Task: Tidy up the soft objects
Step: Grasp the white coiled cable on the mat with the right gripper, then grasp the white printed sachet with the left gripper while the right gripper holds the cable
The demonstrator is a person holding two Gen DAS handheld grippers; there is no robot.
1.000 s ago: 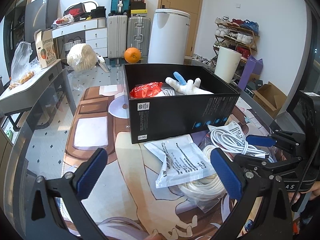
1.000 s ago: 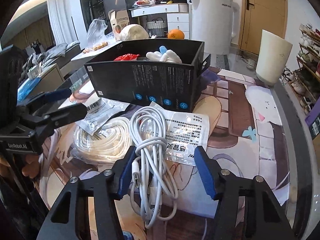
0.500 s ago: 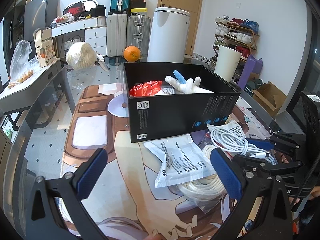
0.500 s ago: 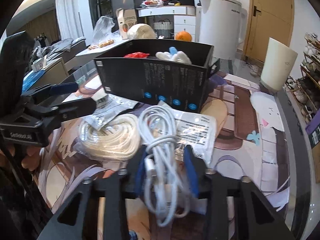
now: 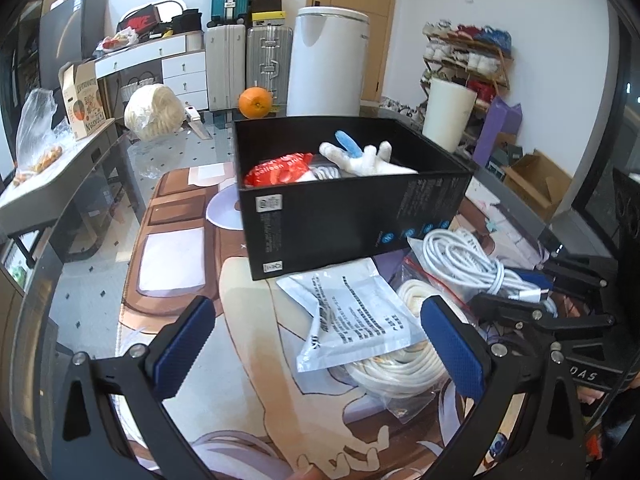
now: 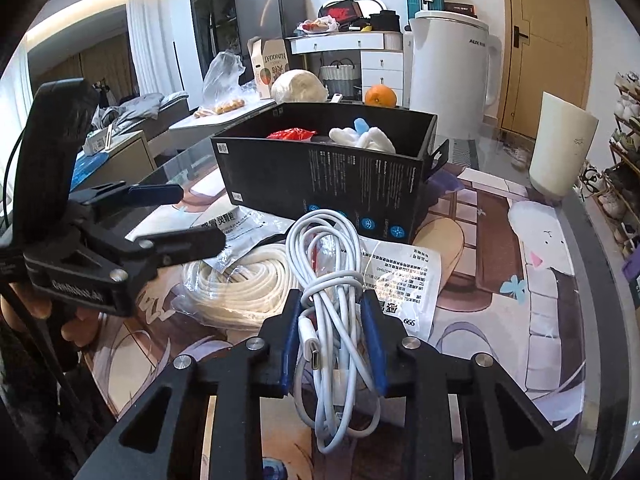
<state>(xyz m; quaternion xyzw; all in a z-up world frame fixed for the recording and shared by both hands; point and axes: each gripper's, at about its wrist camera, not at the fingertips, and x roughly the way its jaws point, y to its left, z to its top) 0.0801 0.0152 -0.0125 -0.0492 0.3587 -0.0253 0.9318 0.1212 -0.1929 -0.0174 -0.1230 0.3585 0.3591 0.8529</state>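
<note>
Working from the bench [image 6: 500,280] down: black box [image 6: 320,184] sits mid-bench toward the far edge, already holding a red packet [image 5: 280,168] and a white glove [image 5: 368,160]. Near edge, just in front of the box: coiled white rope [image 6: 240,284], printed pouches, and the white charging cable [image 6: 332,280]. Your right gripper [image 6: 332,344] has its fingers clamped on the cable bundle, having just closed on it. Left gripper [image 5: 316,344] has its fingers spread wide, empty, above the mat. Step in hand looks like grasp done, lift pending. Next you'd need to raise clear of the box wall so dangling loops don't snag.
</note>
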